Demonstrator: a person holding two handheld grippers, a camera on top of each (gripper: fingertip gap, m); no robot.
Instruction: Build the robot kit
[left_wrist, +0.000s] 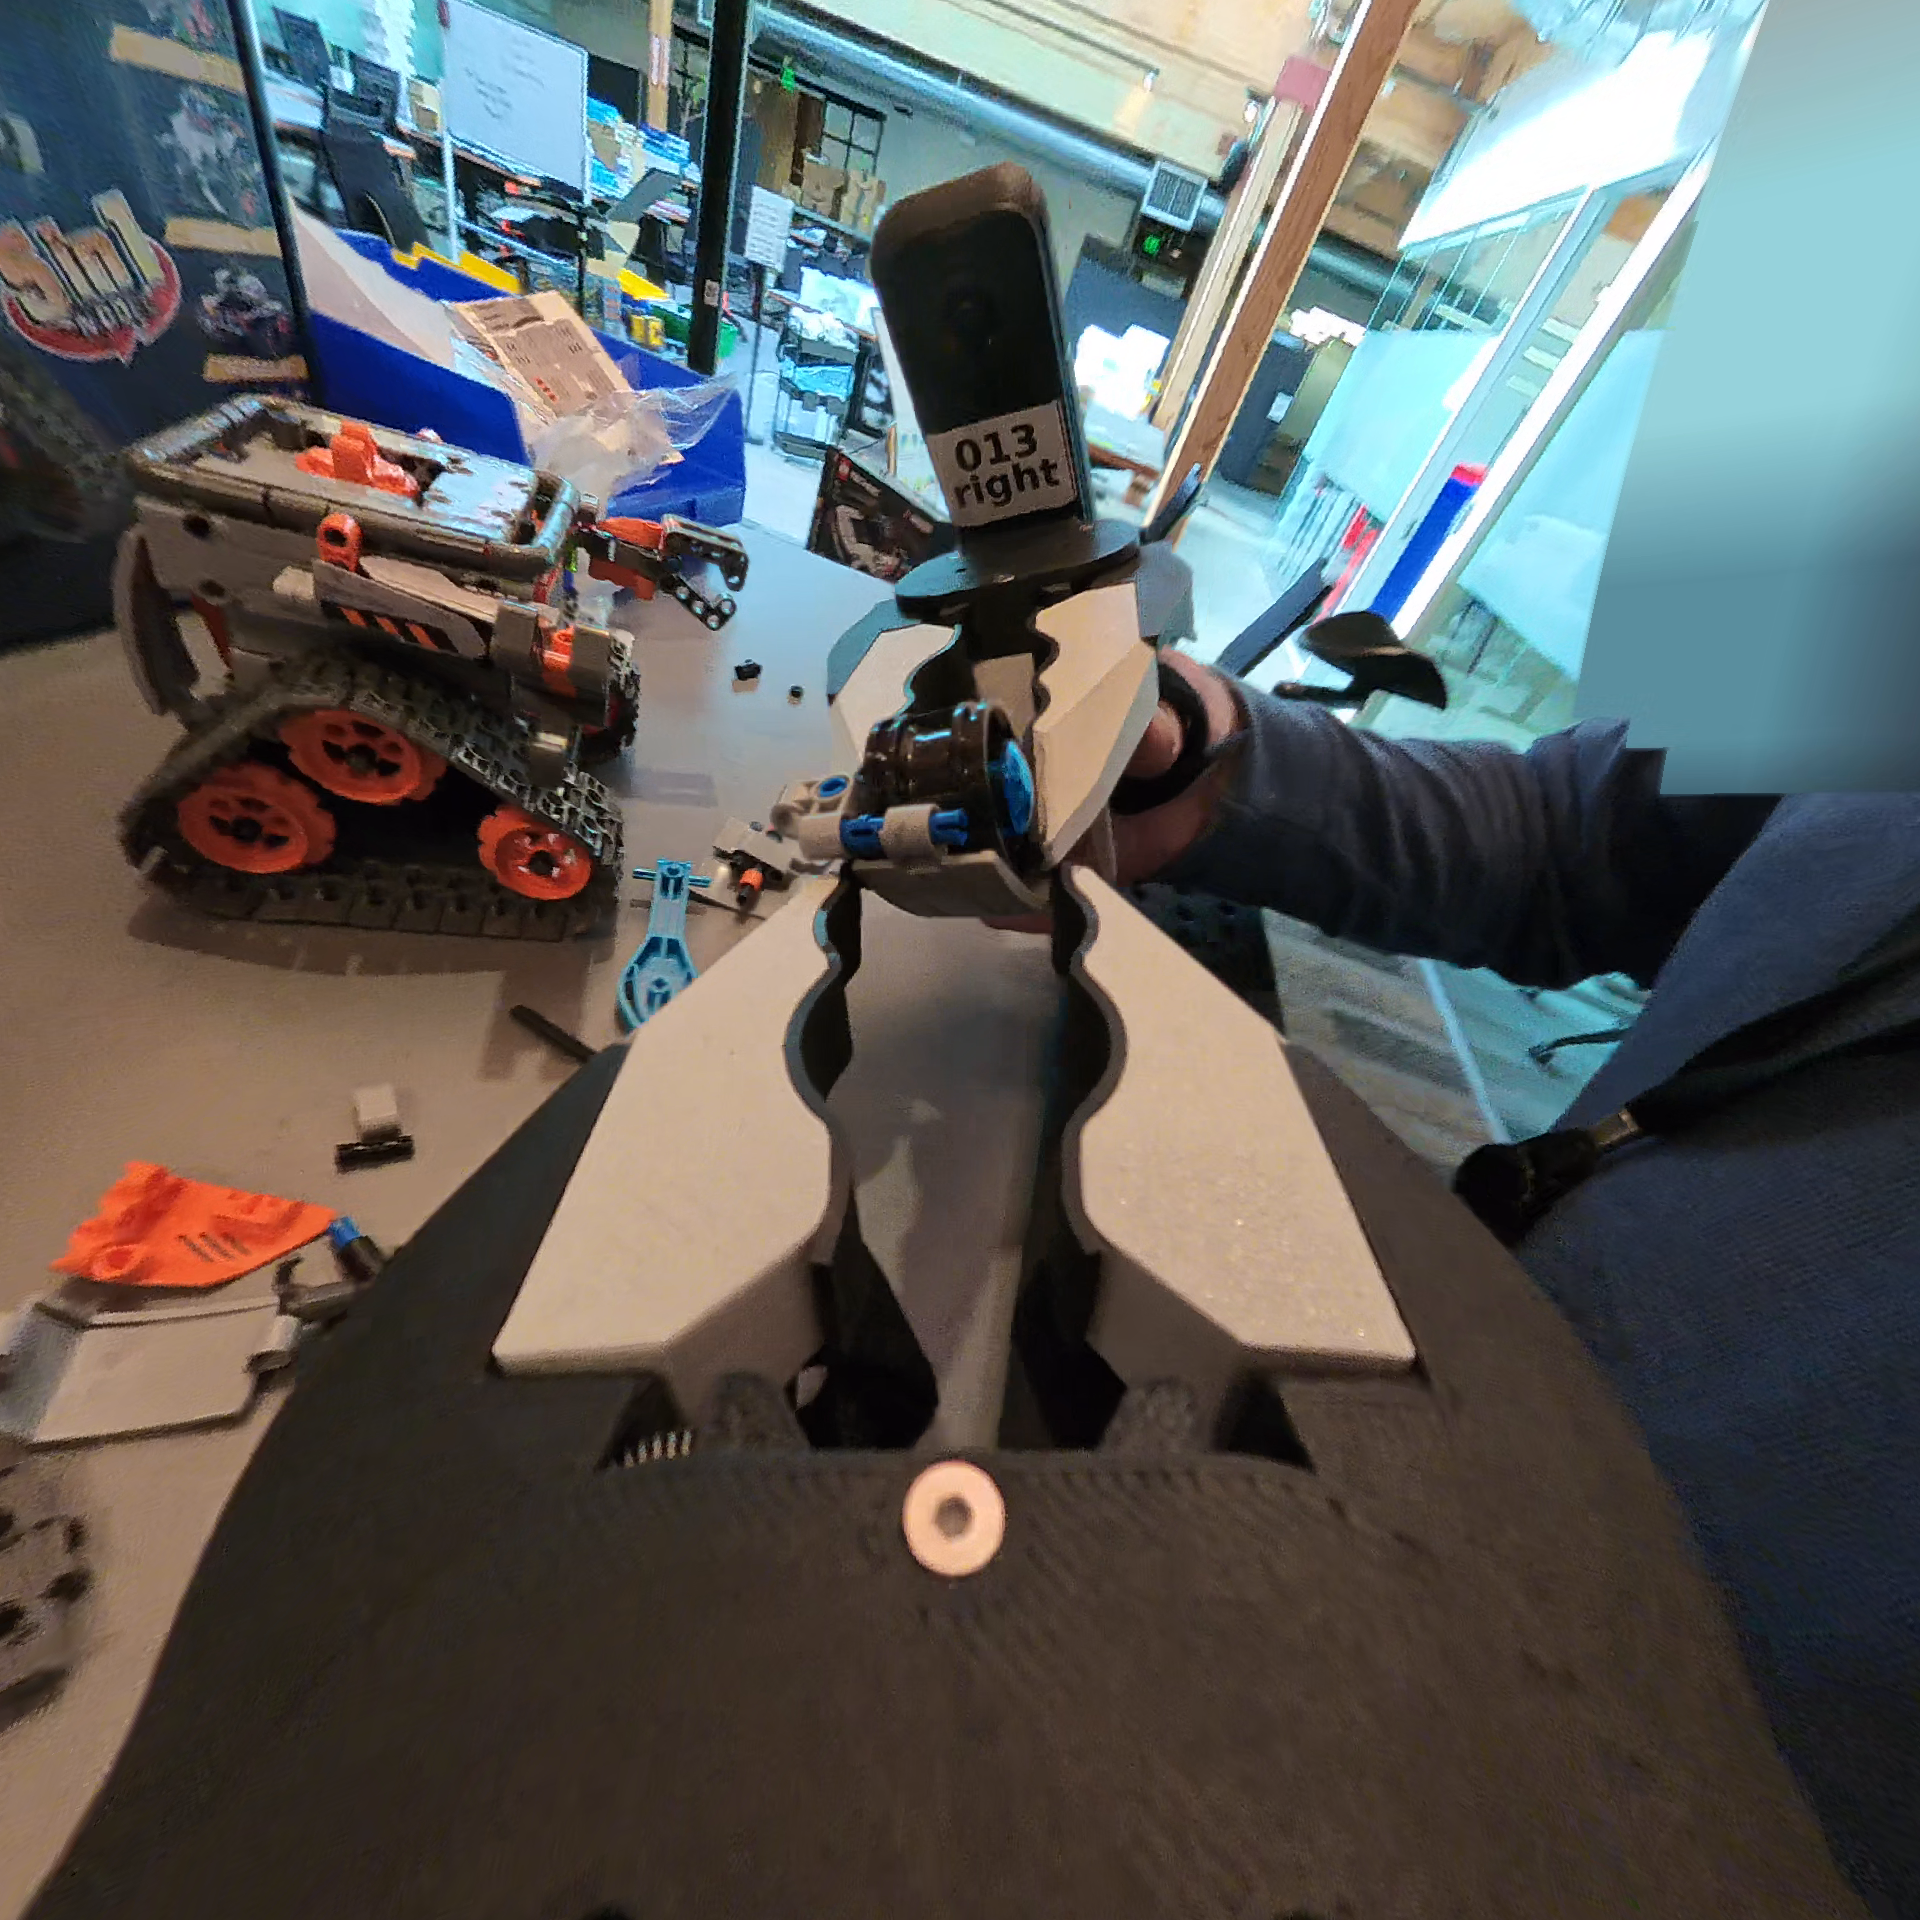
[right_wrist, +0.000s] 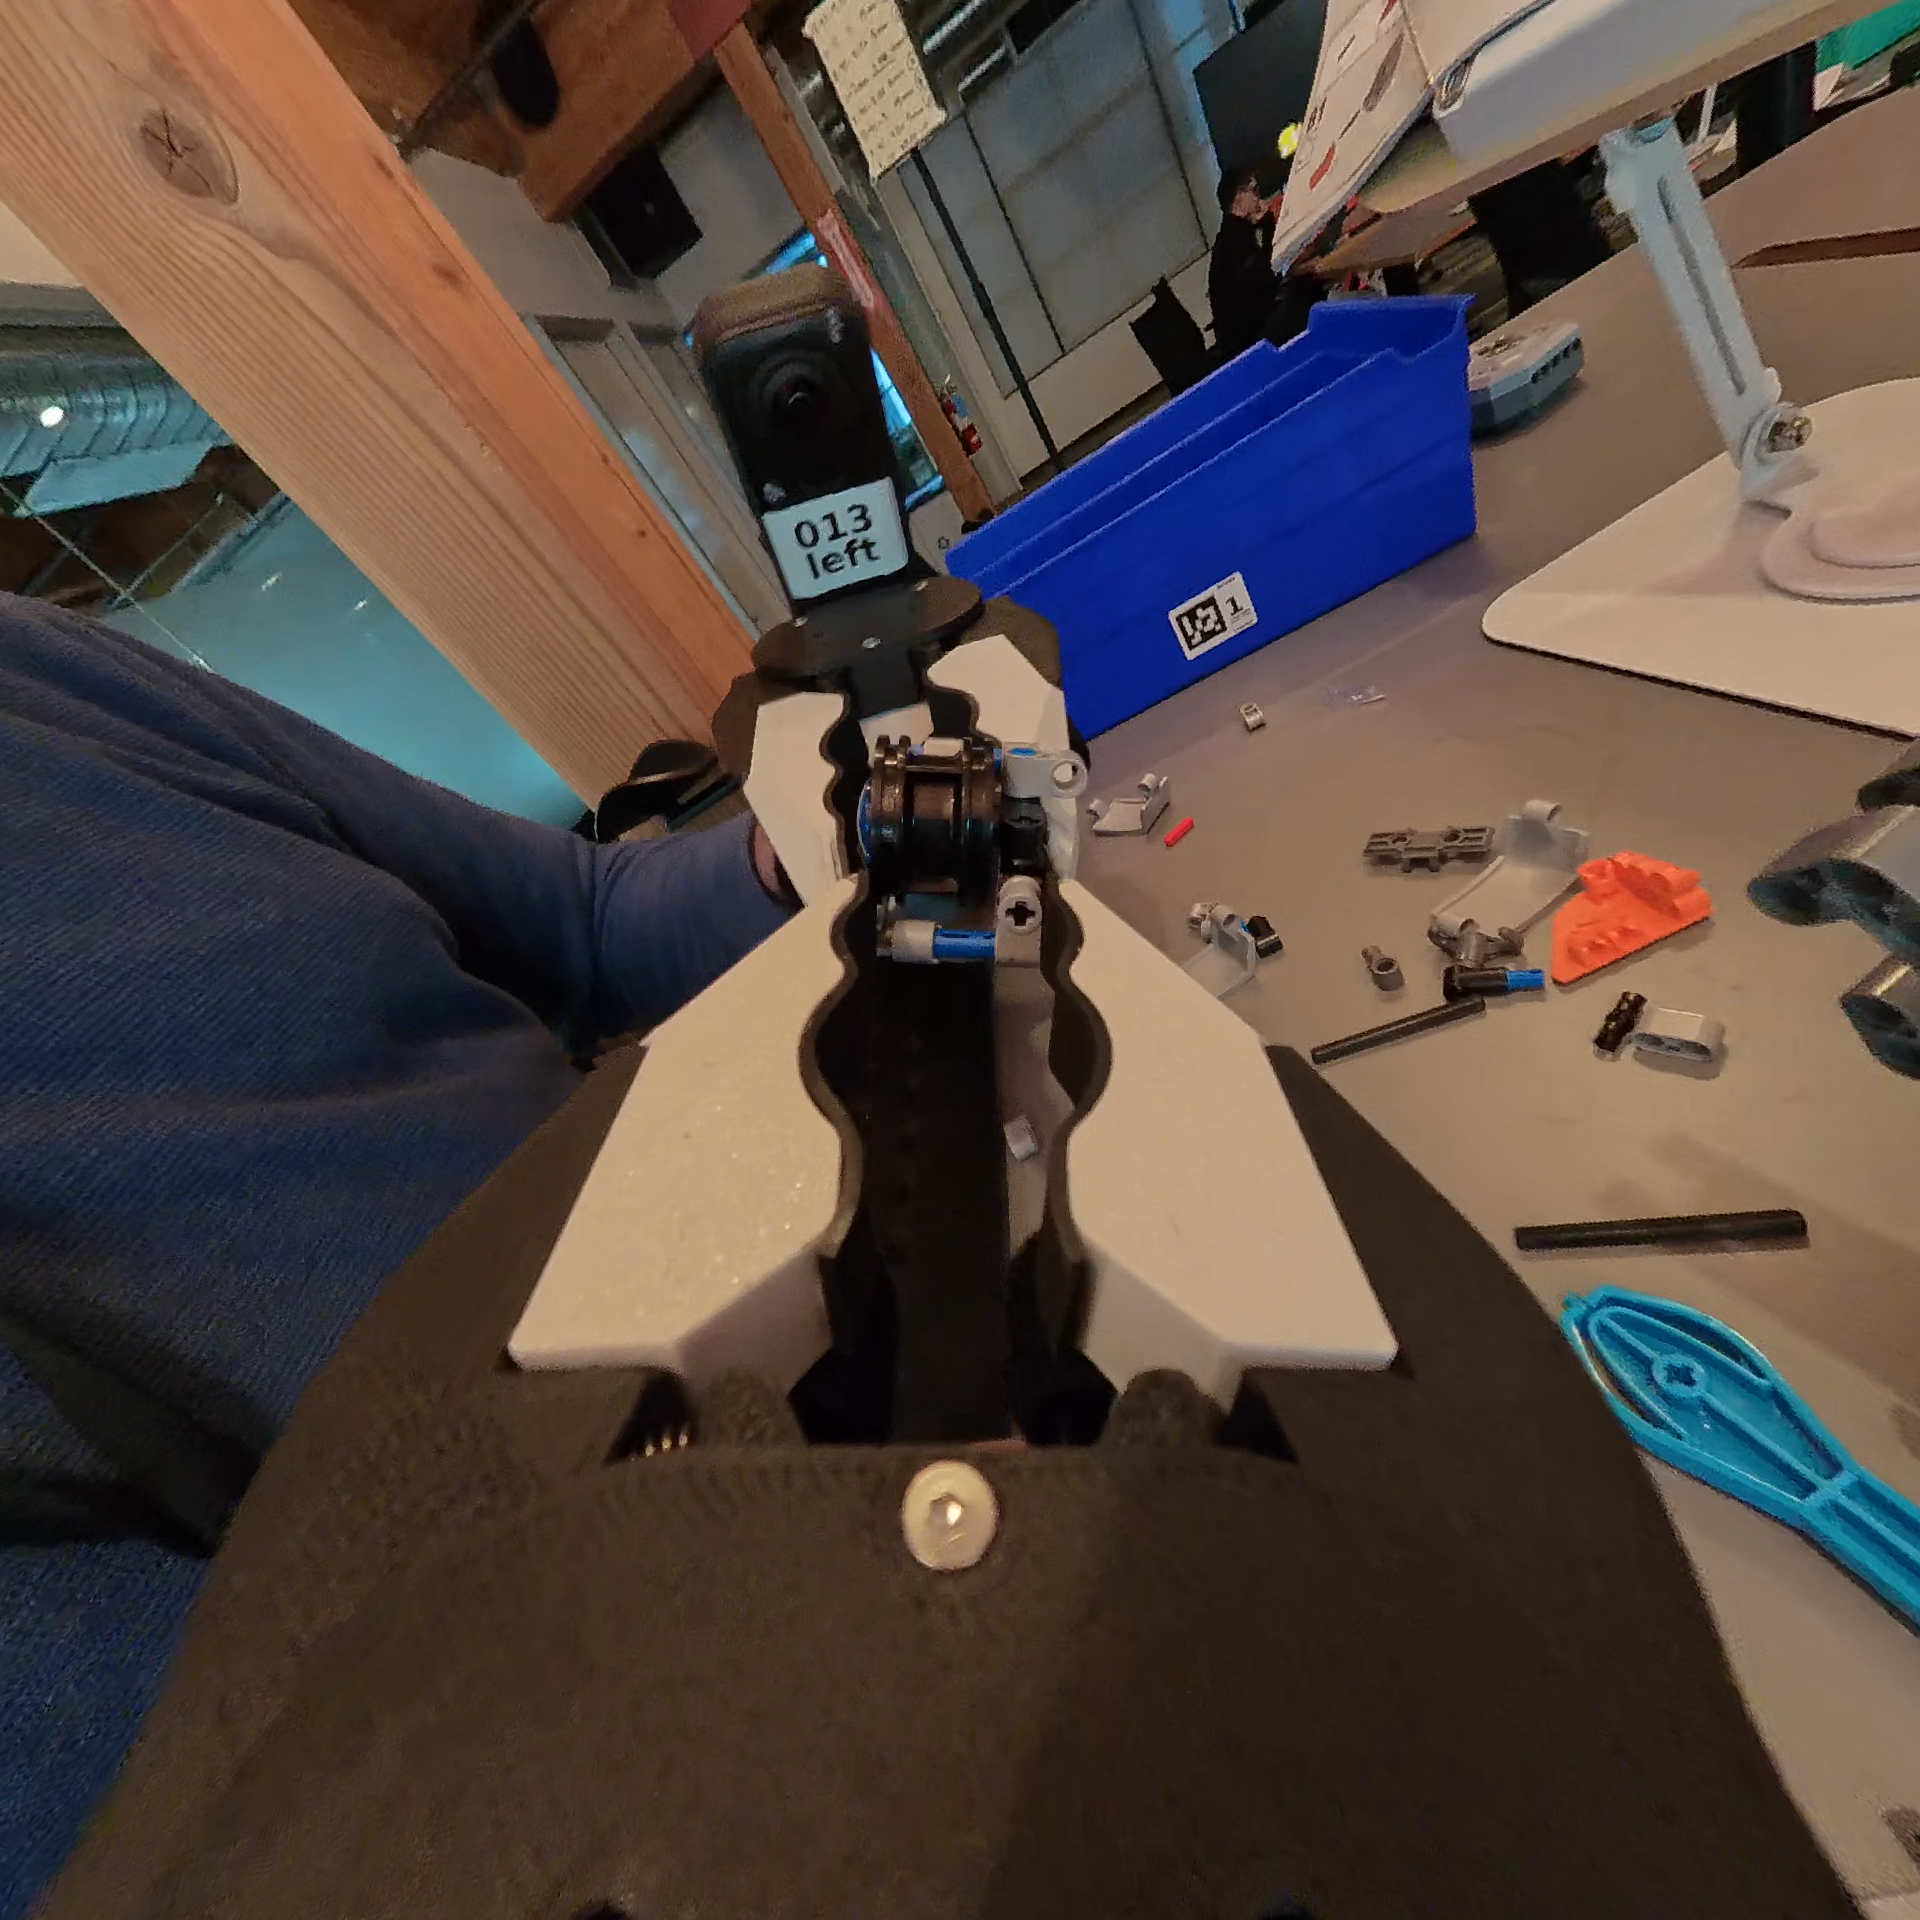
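Going L to R in my left wrist view: far L on the bench (left_wrist: 94, 997) stands a tracked vehicle model (left_wrist: 364, 675) w/ orange wheels, and behind it a blue bin (left_wrist: 436, 374) at the far edge. Near L lie an orange panel (left_wrist: 187, 1231) and a grey plate, both close to the bench's near edge. A blue lever tool (left_wrist: 655, 956) lies just L of my left claw (left_wrist: 956, 894). Open bench runs between the vehicle and the claw, w/ only small loose bits on it.

Centre: a small wheel assembly (left_wrist: 935, 790), black hub w/ blue pins and grey connectors, is held up off the bench between both claws. The left claw is clamped on its lower grey part. The right claw (left_wrist: 997, 748) meets it from the far side, tips closed on the assembly.

In the right wrist view the same assembly (right_wrist: 935, 831) sits at the tips of the right claw (right_wrist: 951, 904), fingers tight on it, w/ the left claw (right_wrist: 914, 727) opposite. To the R, loose parts are scattered across the bench (right_wrist: 1455, 1143), then a black axle (right_wrist: 1662, 1231) nearer. The white base (right_wrist: 1714, 603) of a stand takes up the far R. A wooden post (right_wrist: 364, 416) rises close on the L.
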